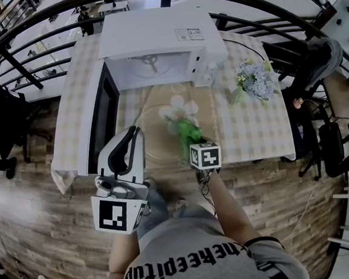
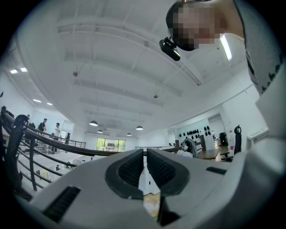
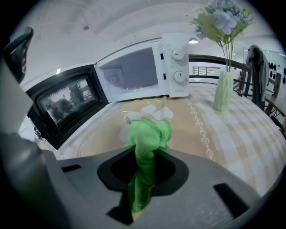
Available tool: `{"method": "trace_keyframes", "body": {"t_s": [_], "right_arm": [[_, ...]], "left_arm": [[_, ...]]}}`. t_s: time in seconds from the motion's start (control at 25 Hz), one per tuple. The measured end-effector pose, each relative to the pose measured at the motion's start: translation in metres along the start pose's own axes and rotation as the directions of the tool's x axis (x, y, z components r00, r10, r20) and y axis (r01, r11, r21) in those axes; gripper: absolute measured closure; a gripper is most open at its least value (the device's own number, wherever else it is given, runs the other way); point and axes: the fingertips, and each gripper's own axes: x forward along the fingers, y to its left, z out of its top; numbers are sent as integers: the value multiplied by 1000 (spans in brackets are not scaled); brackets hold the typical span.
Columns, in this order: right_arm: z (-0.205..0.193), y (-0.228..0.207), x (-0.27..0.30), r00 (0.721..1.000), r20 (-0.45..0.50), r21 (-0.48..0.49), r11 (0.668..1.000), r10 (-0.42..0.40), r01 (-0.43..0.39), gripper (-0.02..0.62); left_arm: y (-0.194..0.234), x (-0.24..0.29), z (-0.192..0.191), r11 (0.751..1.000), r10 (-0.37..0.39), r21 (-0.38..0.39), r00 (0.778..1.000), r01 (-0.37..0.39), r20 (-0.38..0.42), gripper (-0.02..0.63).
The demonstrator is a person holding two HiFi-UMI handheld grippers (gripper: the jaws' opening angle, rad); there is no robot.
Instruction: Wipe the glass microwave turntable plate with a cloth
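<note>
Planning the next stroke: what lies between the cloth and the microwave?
Nothing but bare glass plate and tablecloth beyond the cloth, per the right gripper view.

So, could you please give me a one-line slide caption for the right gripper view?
Right gripper holds a green cloth over the glass turntable plate, before the open microwave.

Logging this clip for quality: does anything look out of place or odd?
Nothing spilled or broken. The round clear glass turntable plate lies on the checked table, outside the white microwave, whose door stands open; that suits wiping. The left gripper, jaws together and empty, points at the ceiling.
</note>
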Motion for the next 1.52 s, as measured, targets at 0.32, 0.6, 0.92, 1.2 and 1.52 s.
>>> {"method": "trace_keyframes", "body": {"t_s": [0.32, 0.6, 0.92, 1.2, 1.52], "right_arm": [[11, 38, -9, 997, 20, 16, 997, 71, -72, 523], [-13, 167, -8, 939, -50, -107, 933, 339, -343, 523], [-33, 167, 5, 943, -95, -174, 927, 319, -332, 523], [-34, 115, -7, 965, -59, -116, 958, 255, -261, 522], [-32, 53, -17, 987, -25, -46, 986, 158, -159, 522]], "left_arm": [[3, -3, 1, 1000, 5, -12, 1000, -5, 4, 583], [3, -5, 0, 1000, 4, -17, 1000, -4, -4, 582], [6, -13, -2, 1000, 29, -11, 999, -30, -15, 583], [-6, -10, 1, 1000, 16, -16, 1000, -16, -6, 583], [-20, -9, 1, 1000, -2, -21, 1000, 2, -4, 583]]}}
